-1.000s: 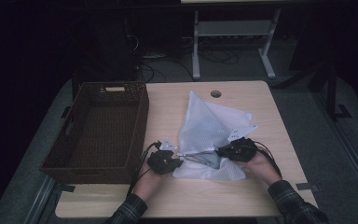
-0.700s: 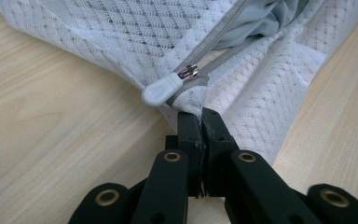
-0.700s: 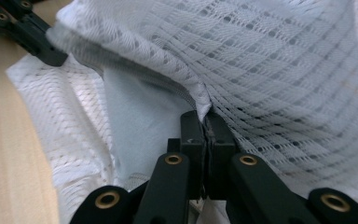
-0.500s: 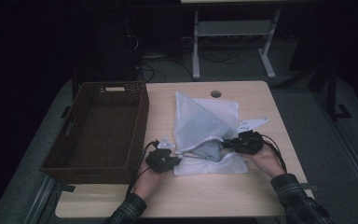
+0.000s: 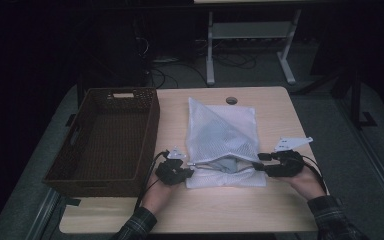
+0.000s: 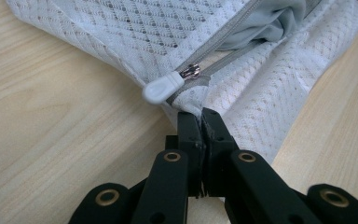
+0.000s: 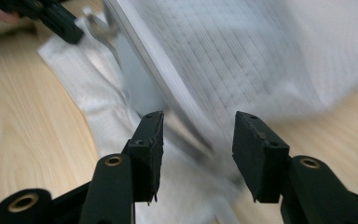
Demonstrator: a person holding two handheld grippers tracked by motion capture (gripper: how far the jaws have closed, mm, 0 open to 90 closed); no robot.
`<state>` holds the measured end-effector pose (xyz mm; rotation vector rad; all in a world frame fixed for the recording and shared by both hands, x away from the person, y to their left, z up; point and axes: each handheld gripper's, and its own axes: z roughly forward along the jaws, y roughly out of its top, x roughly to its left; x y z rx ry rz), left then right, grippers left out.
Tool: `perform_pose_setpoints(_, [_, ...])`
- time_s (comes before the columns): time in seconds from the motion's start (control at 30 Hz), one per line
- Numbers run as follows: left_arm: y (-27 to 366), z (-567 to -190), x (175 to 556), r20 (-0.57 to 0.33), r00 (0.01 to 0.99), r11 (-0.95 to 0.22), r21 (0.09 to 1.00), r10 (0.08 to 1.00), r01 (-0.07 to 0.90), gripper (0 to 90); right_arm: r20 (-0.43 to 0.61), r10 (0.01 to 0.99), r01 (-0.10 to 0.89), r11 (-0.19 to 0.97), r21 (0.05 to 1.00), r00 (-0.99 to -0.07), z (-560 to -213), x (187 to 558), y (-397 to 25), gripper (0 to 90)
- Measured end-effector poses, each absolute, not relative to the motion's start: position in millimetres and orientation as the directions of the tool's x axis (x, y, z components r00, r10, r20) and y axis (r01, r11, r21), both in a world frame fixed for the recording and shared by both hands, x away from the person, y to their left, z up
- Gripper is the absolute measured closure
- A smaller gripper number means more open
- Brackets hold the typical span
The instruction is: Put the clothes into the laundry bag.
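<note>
1. The room was dark, with desk legs and cables on the floor behind a light wooden table (image 5: 280, 115).
2. A brown woven basket (image 5: 110, 137) stood on the left part of the table, and it looked empty inside.
3. A white mesh bag (image 5: 220, 135) lay in the middle of the table, just to the right of the basket, with its zipper edge at the near side.
4. The zipper was partly open, and grey cloth (image 6: 279, 21) showed inside the bag.
5. The left gripper (image 6: 200, 119) was at the near left corner of the bag; its jaws were pressed together on the mesh fabric, right below the white zipper pull (image 6: 163, 87).
6. In the high view the left gripper (image 5: 182, 167) touched that corner, close to the near right corner of the basket.
7. The right gripper (image 7: 198, 133) was at the near right end of the bag opening, and its jaws stood wide apart, holding nothing, with the blurred mesh behind them.
8. In the high view the right gripper (image 5: 260, 165) was just beside the right edge of the bag.
</note>
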<state>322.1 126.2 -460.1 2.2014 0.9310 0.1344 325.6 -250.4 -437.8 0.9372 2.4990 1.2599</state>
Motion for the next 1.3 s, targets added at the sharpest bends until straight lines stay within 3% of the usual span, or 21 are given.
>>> perform_pose_setpoints(0.3, [126.0,-460.2,322.6,-0.176,0.733,-0.473,0.661,0.657,0.582,88.3,0.166,0.651,0.558,0.459,0.691,-0.741,-468.7,337.3,-262.2,52.9])
perform_pose_setpoints(0.4, [126.2,-460.2,322.8,-0.177,0.734,-0.473,0.661,0.656,0.582,88.3,0.148,0.652,0.552,0.474,0.686,-0.744,-471.6,338.7,-258.5,61.2])
perform_pose_setpoints(0.57, [125.8,-460.2,322.3,-0.179,0.733,-0.471,0.661,0.657,0.584,88.3,0.108,0.647,0.529,0.502,0.684,-0.755,-471.5,338.1,-254.1,84.1])
perform_pose_setpoints(0.63, [126.1,-459.5,321.9,-0.176,0.729,-0.470,0.659,0.662,0.586,88.3,0.092,0.645,0.520,0.513,0.683,-0.759,-470.5,337.5,-254.1,85.7])
perform_pose_setpoints(0.93, [127.8,-458.7,320.1,-0.175,0.719,-0.481,0.635,0.673,0.604,88.4,0.018,0.657,0.503,0.559,0.659,-0.753,-465.7,336.0,-270.3,85.8])
perform_pose_setpoints(1.1, [127.7,-452.7,315.5,-0.157,0.720,-0.487,0.638,0.677,0.596,81.6,0.055,0.641,0.484,0.518,0.705,-0.766,-454.4,326.7,-271.7,71.0])
perform_pose_setpoints(1.3, [122.7,-437.8,306.1,-0.128,0.736,-0.499,0.658,0.664,0.564,73.6,0.100,0.580,0.432,0.470,0.770,-0.809,-435.9,308.1,-259.6,67.3])
